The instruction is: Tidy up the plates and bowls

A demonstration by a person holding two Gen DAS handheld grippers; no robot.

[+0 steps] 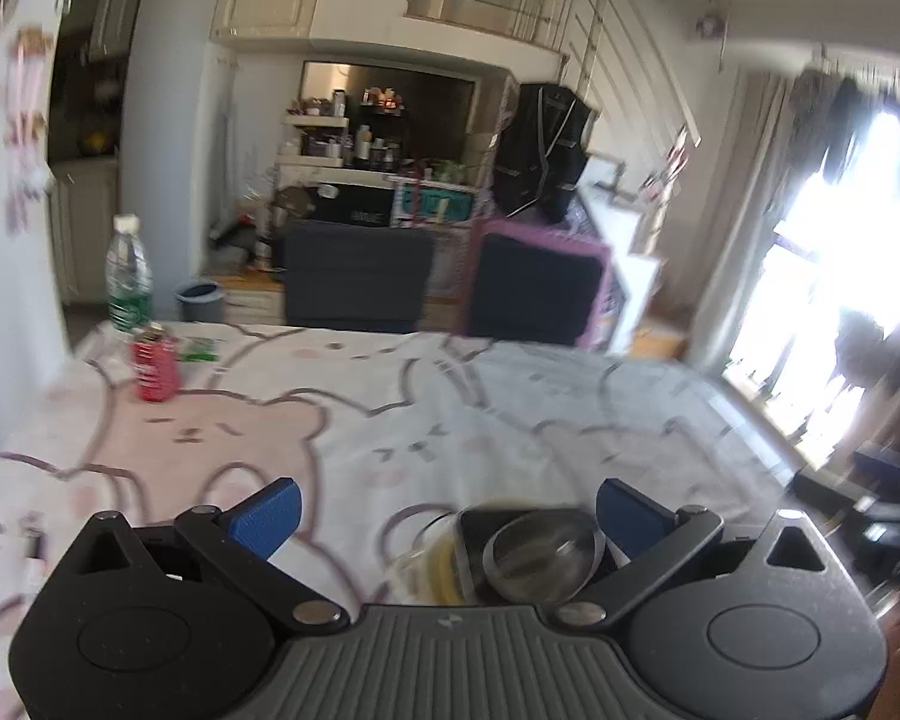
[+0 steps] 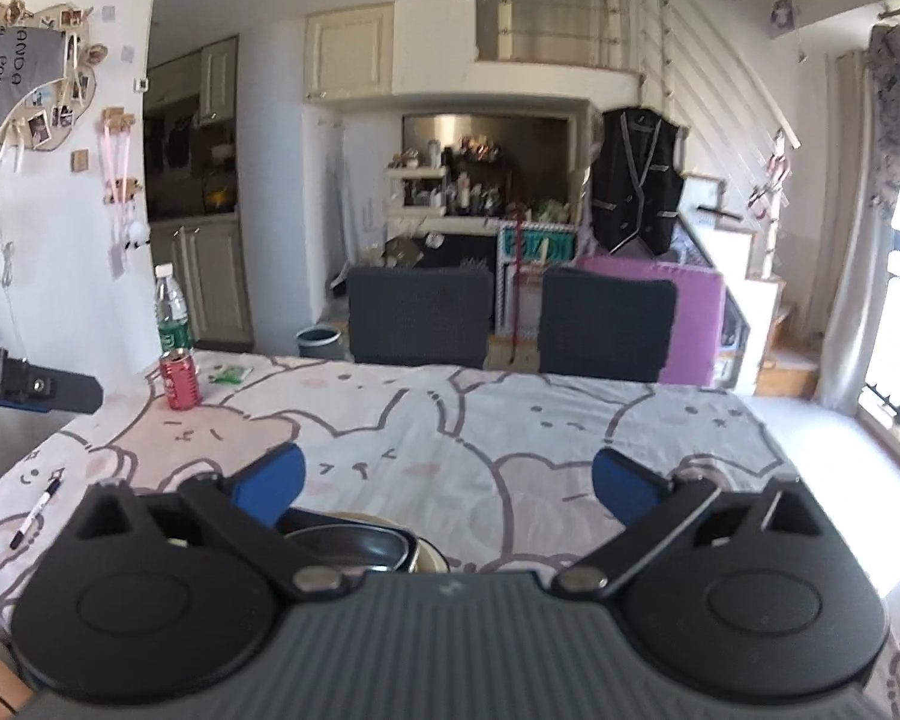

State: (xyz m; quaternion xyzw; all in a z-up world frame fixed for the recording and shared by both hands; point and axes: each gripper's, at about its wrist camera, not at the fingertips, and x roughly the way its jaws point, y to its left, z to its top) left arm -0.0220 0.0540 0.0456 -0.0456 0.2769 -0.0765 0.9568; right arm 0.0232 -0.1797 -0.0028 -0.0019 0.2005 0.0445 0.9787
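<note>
Daylight is admitted from a window (image 1: 822, 276) to the right of the grippers, where glare is blown out. The left wrist view is smeared by motion blur; straight lines are bowed at the edges.

Both wrist views face across the table (image 1: 450, 408) toward chairs (image 2: 420, 315).

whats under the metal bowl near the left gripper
The metal bowl sits on a dark square dish, itself on a yellowish glass plate. The gripper body hides the stack's near side.
</note>
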